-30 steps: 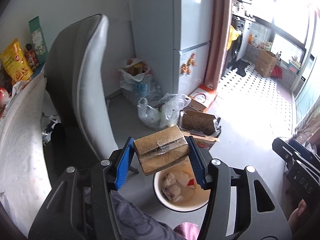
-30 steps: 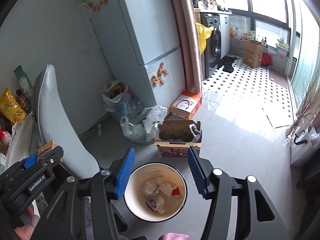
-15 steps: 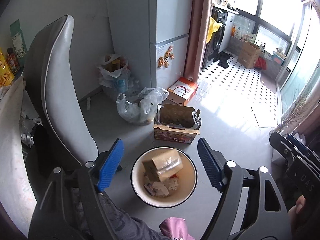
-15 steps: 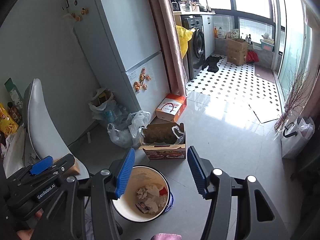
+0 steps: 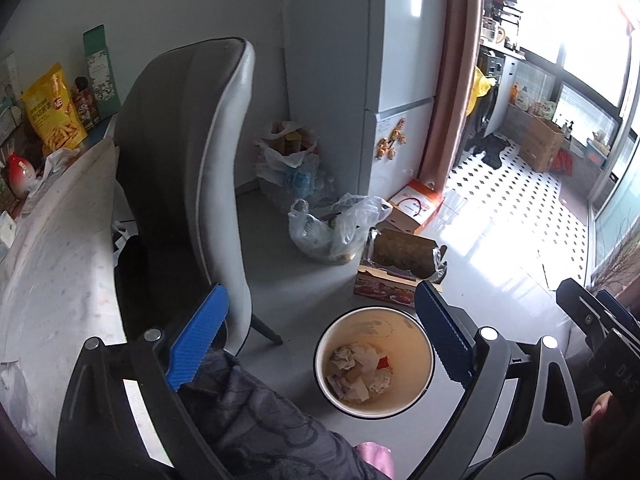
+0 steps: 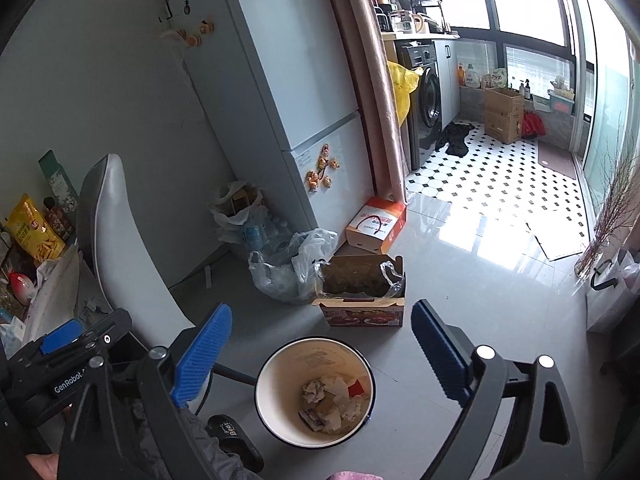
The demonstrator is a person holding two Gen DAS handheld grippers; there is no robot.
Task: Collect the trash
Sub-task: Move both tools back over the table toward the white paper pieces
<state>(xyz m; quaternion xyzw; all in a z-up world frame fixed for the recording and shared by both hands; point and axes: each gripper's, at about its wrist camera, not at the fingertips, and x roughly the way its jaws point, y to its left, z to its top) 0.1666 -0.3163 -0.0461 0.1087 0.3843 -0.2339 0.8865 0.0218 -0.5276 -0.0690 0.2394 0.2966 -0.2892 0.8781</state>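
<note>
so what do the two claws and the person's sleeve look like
Both are black frames with silver bolts and ribbed blue pads: the left claw and the right claw. The left one's side reads GenRobot in white. The sleeve is dark grey patterned fabric over a pink cuff.

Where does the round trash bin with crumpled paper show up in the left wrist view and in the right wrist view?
Left wrist view: trash bin sits low and right of centre, by the right blue finger.
Right wrist view: trash bin sits low at centre, between the two fingers.
Shared landmark: the open cardboard box on the floor just beyond it.
</note>
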